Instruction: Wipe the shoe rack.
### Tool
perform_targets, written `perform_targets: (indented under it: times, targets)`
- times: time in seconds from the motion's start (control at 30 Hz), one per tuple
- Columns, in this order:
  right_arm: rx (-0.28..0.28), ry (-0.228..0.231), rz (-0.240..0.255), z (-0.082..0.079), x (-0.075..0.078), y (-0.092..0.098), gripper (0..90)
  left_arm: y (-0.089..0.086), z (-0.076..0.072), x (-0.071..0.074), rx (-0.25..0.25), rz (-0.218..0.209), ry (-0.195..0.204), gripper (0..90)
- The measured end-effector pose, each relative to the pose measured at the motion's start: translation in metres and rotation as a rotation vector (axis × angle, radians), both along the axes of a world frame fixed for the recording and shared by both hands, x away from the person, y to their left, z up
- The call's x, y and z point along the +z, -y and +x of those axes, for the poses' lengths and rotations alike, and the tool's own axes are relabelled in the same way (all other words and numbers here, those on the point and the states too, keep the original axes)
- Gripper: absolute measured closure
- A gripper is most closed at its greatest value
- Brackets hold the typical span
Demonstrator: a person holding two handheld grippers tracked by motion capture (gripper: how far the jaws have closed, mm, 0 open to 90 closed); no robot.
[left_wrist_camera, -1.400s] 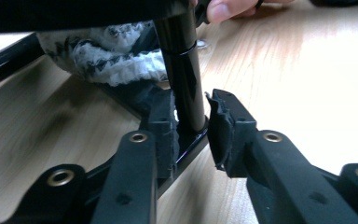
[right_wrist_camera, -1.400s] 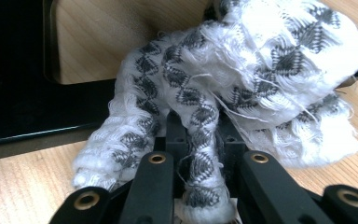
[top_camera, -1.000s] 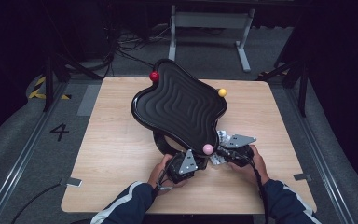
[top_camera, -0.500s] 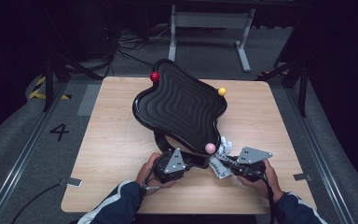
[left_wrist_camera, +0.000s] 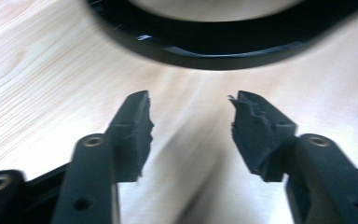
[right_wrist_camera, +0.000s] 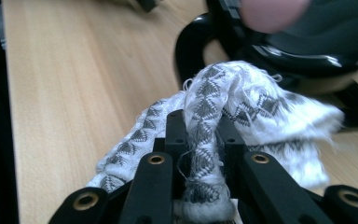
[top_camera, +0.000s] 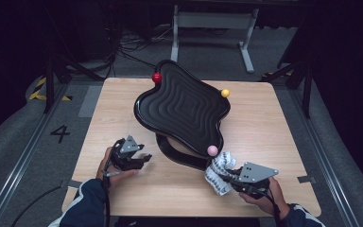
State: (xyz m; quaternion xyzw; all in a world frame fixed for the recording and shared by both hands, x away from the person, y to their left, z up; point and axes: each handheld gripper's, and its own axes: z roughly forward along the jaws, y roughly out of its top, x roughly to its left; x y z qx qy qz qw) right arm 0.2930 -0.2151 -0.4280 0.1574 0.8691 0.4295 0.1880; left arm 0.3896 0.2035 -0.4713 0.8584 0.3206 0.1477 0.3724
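A black wavy board [top_camera: 184, 106] sits tilted on a curved black stand [top_camera: 179, 156] in the middle of the wooden table [top_camera: 274, 127]. Small balls mark its corners: red [top_camera: 157, 77], yellow [top_camera: 225, 93] and pink [top_camera: 212, 150]. My right gripper [top_camera: 224, 178] is at the near right, just below the pink ball, and is shut on a white cloth with a grey pattern [top_camera: 216, 170]. The cloth [right_wrist_camera: 261, 102] bunches out between the right gripper's [right_wrist_camera: 203, 119] jaws. My left gripper [top_camera: 146, 158] is left of the stand. Its jaws have just been opening and nothing is between them [left_wrist_camera: 189, 100].
The stand's black ring [left_wrist_camera: 214, 42] curves across the table just ahead of the left jaws. The pink ball [right_wrist_camera: 270, 11] hangs close above the cloth. Bare wood lies at the near left [top_camera: 104, 189]. Past the table's far edge stands a grey metal frame [top_camera: 212, 23].
My left gripper has pulled left, away from the stand, and its jaws have opened. My right gripper has moved right and toward the near edge, carrying the cloth.
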Motion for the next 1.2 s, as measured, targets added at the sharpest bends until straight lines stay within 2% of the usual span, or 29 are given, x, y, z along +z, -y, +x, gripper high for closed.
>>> perform_targets:
  times: [0.07, 0.17, 0.23, 0.27, 0.3, 0.4, 0.5, 0.57, 0.67, 0.83, 0.97, 1.03, 1.2]
  targets:
    - [0.017, -0.005, -0.029, 0.001, -0.006, -0.007, 79.4, -0.001, 0.008, -0.003, 0.038, 0.012, 0.021, 41.2]
    - [0.02, -0.018, -0.056, 0.005, -0.016, -0.01, 79.4, -0.001, 0.022, -0.007, 0.057, 0.025, -0.033, 36.4]
    - [0.014, -0.017, -0.079, 0.007, -0.021, -0.011, 79.0, -0.001, 0.03, -0.009, 0.082, 0.027, -0.034, 35.2]
    - [0.013, -0.019, -0.081, 0.008, -0.023, -0.011, 79.0, -0.001, 0.034, -0.009, 0.088, 0.017, -0.047, 34.8]
    - [0.015, -0.021, -0.076, 0.01, -0.025, -0.01, 78.9, -0.001, 0.038, -0.009, 0.102, 0.017, -0.044, 34.7]
    - [0.013, -0.025, -0.071, 0.011, -0.026, -0.009, 78.7, 0.001, 0.05, -0.007, 0.123, 0.027, -0.023, 31.3]
    - [0.017, -0.015, -0.08, 0.01, -0.026, -0.01, 78.6, 0.007, 0.063, -0.001, 0.132, 0.018, -0.006, 30.1]
    - [0.02, -0.017, -0.078, 0.009, -0.026, -0.01, 78.5, 0.01, 0.069, 0.003, 0.147, -0.025, -0.002, 31.0]
    - [0.019, -0.022, -0.075, 0.009, -0.026, -0.01, 78.5, 0.018, 0.082, 0.01, 0.152, -0.058, 0.008, 30.8]
    - [0.025, -0.025, -0.073, 0.009, -0.027, -0.01, 78.5, 0.03, 0.102, 0.013, 0.178, -0.086, -0.01, 30.5]
    - [0.029, -0.023, -0.077, 0.009, -0.028, -0.011, 78.5, 0.043, 0.113, 0.013, 0.193, -0.073, -0.006, 30.9]
    - [0.03, -0.02, -0.083, 0.009, -0.028, -0.011, 78.5, 0.047, 0.118, 0.013, 0.195, -0.083, -0.009, 32.5]
    - [0.026, -0.026, -0.081, 0.009, -0.028, -0.01, 78.3, 0.055, 0.128, 0.012, 0.229, -0.065, -0.001, 37.2]
